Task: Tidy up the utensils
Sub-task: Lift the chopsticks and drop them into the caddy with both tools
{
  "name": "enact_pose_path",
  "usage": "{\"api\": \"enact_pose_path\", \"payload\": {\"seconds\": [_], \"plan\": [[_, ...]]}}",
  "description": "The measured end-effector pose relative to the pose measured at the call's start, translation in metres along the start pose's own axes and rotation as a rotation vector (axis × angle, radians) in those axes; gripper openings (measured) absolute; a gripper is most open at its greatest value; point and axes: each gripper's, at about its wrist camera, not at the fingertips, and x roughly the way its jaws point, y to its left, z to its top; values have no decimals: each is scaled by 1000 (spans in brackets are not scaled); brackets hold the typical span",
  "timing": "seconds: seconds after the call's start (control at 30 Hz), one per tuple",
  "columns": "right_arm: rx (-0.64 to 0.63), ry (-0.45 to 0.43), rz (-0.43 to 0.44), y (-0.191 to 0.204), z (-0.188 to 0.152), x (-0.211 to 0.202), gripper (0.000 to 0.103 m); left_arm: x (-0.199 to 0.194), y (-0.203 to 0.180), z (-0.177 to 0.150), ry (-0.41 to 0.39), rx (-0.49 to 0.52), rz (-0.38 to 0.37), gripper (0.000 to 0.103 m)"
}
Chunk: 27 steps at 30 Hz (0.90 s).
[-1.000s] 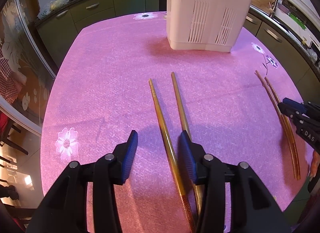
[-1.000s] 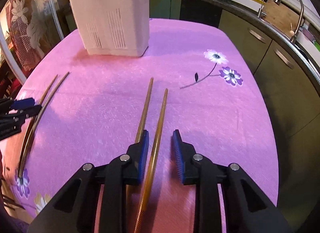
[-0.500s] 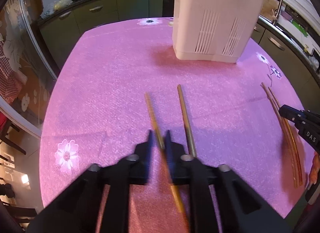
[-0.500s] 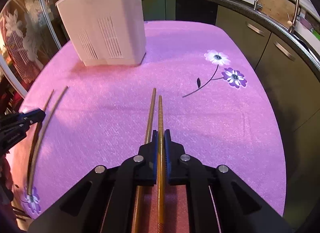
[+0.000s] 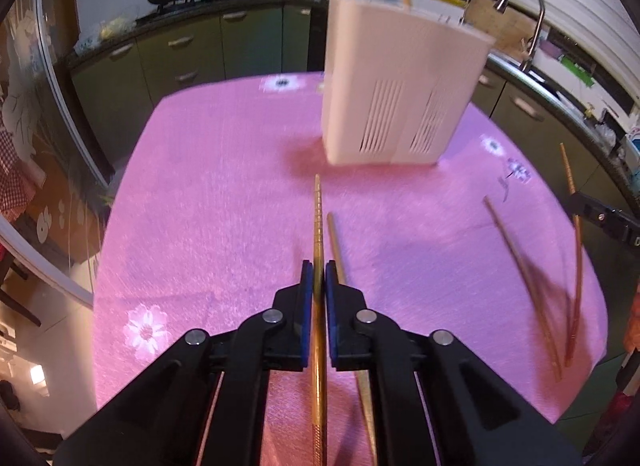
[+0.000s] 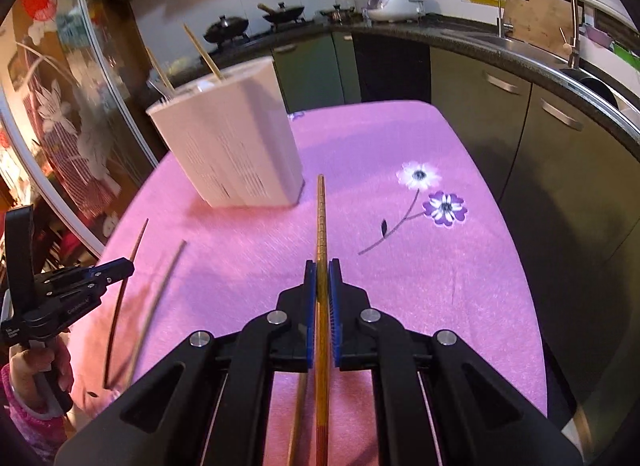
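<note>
chopstick (image 5: 318,225) pinched in left gripper (image 5: 319,278) (lifted)

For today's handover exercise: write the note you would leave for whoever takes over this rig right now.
Left gripper: shut on one golden chopstick; its partner chopstick lies on the pink tablecloth.
Right gripper: shut on another golden chopstick; its partner lies just left of it.
White utensil holder stands at the far end, two sticks already poking out.
Left: drop both held chopsticks in the holder, then fetch the two partners.
</note>
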Motion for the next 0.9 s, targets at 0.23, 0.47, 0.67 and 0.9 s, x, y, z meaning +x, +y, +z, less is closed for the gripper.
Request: {"api": "enact_pose_path", "payload": {"seconds": [0.23, 0.47, 0.67, 0.9], "plan": [[-9, -69, 36, 8, 14, -24, 7, -37, -6, 20, -88, 7, -43, 6], [-56, -161, 61, 24, 48, -52, 7, -74, -22, 56, -191, 50, -59, 6], [-91, -267, 86, 42, 88, -77, 7, -95, -34, 84, -249, 79, -86, 6], [-101, -377, 129, 63, 150, -99, 7, -123, -51, 128, -343, 111, -98, 6]]}}
